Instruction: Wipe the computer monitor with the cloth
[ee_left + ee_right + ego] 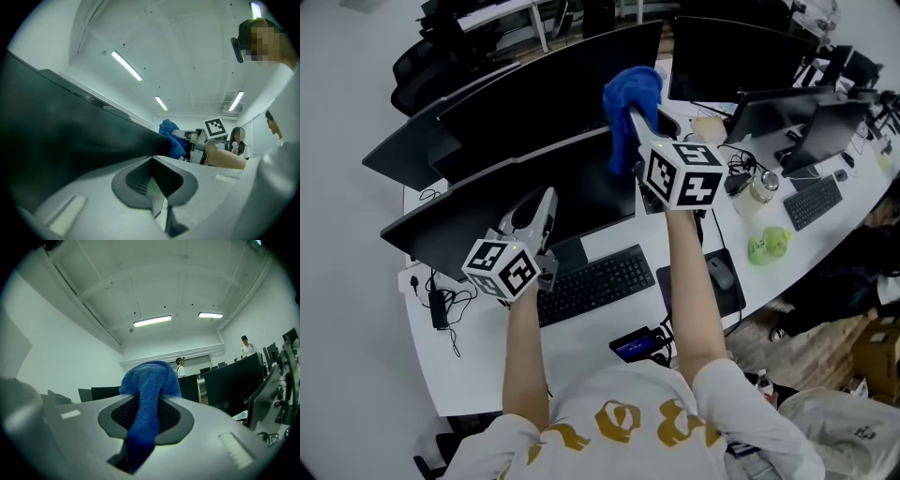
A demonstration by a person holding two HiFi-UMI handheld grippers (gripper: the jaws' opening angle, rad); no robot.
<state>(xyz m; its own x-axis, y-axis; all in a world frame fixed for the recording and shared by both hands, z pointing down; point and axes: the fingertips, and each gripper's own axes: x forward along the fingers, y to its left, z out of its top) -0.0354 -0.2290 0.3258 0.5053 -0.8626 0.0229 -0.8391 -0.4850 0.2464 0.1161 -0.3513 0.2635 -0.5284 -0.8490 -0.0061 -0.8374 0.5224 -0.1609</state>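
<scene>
right claw [140, 434] pinching cloth [634, 92] mid-fold | cloth looks soft, light, limp, bunched past tips | left claw [157, 187] pressed together, empty, monitor [591, 183] at its left | best held near bunch

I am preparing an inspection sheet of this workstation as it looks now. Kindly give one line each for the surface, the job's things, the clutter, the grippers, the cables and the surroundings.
Surface: white desk, mostly covered.
Job's things: curved black monitor, upright; blue cloth at its upper edge.
Clutter: keyboard, mouse, green object, clear bottle.
Grippers: right gripper shut on the cloth; left gripper shut, empty, near the monitor's lower part.
Cables: black cable with adapter at the desk's left end.
Surroundings: further monitors, office chairs, a standing person far off.
</scene>
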